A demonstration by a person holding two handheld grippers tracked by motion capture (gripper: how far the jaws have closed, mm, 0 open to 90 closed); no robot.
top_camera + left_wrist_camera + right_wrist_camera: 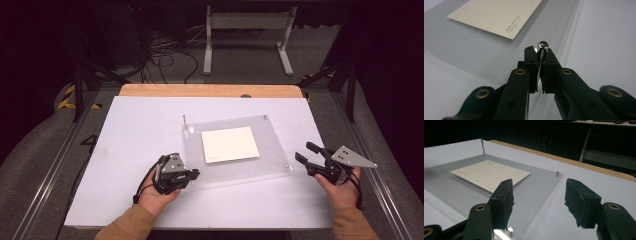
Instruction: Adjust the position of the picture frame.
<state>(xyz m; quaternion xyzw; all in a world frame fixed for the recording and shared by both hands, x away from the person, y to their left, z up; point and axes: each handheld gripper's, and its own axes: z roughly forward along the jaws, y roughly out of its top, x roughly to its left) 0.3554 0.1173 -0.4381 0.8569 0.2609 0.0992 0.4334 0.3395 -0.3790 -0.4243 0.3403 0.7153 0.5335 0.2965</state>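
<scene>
Left gripper [540,53] clamps screw [543,45]; shank hidden between jaws.

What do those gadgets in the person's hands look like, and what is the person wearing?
Each hand-held gripper is black, with two jaws ending in dark pads and brass-coloured rivets at the joints. The left hand-held gripper and the right hand-held gripper each carry a grey three-cornered plate on top. A black cable loops from the left one. The sleeves are tan brown.

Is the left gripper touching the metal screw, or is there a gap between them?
Touching. In the left gripper view the left gripper has its black pads pressed on both sides of the metal screw.
</scene>
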